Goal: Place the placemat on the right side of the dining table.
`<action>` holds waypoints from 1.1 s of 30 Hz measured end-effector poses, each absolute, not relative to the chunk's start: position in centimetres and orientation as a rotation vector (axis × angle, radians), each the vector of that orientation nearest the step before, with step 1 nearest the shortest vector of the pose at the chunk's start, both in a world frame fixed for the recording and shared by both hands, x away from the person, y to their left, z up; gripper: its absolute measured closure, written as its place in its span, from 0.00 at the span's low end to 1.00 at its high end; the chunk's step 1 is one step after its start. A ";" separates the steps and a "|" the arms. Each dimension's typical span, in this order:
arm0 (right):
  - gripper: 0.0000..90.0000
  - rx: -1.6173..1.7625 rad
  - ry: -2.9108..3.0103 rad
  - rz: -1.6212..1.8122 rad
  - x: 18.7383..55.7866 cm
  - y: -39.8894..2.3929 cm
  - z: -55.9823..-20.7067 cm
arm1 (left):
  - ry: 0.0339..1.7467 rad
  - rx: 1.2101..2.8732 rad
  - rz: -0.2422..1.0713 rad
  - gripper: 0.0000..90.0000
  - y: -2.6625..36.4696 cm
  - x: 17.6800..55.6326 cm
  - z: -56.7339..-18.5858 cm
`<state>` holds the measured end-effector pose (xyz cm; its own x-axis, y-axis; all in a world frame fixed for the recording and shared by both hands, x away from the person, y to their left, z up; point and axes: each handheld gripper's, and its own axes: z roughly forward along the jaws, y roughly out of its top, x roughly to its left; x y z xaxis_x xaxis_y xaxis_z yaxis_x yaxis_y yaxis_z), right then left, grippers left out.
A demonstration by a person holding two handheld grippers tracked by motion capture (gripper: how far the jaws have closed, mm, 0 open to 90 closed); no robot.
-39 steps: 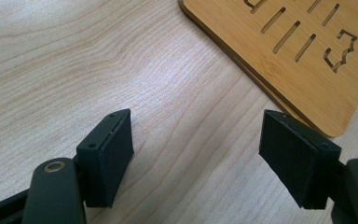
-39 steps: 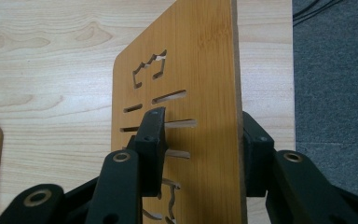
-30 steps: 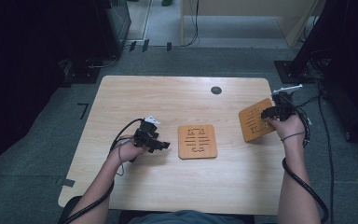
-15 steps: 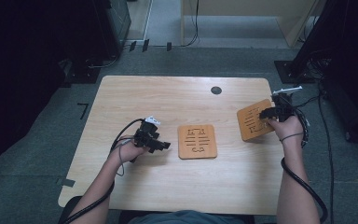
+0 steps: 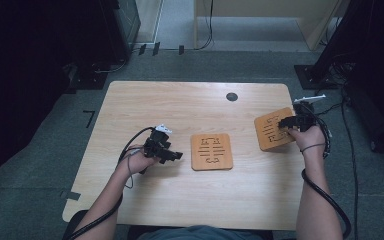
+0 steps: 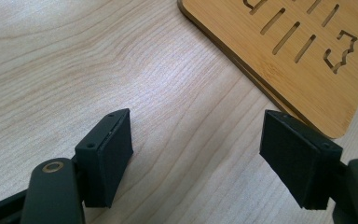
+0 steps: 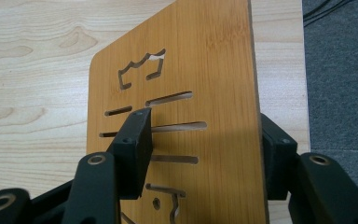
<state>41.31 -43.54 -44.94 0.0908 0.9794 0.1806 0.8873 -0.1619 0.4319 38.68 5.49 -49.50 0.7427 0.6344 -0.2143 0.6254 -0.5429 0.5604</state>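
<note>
Two wooden boards with cut-out slots are seen on a pale wooden table [image 5: 180, 210]. The table, the largest thing, lies under both grippers. One board [image 5: 211, 151] lies flat near the table's middle, just beyond the tips of the left gripper [image 5: 172, 156]; in the left gripper view a corner of this board [image 6: 298, 51] is found past the right-hand finger, apart from both pads. The other board [image 5: 272, 129] sits at the table's right edge, and in the right gripper view this board [image 7: 205, 70] is seen between the fingers of the right gripper [image 7: 205, 154]. One finger [image 7: 133, 154] is laid over the slotted face, while the other finger [image 7: 277, 156] stands just off the board's outer edge. These jaws have just been opening with the board between them; a slight gap appears at the edge side, so no firm pinch is shown. The left gripper's fingers [image 6: 105, 158] are spread wide over bare tabletop, with nothing between them. Each gripper is held in a hand, the forearms reaching in from the near side.
</note>
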 end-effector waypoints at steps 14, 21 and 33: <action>0.46 2.155 1.844 0.663 41.9 -43.6 -45.8 | 0.944 2.309 0.018 0.27 5.5 38.7 -49.5; 0.39 2.153 1.851 0.666 42.3 -43.1 -46.5 | 0.944 2.307 0.020 0.27 5.5 38.8 -49.5; 0.32 2.150 1.870 0.674 42.7 -42.6 -47.5 | 0.940 2.306 0.023 0.26 5.4 38.7 -49.6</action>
<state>42.68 -42.56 -47.48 0.0885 0.9760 0.1991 0.8785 -0.1707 0.4462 38.74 5.38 -49.57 0.7442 0.6328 -0.2138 0.6218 -0.5394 0.5678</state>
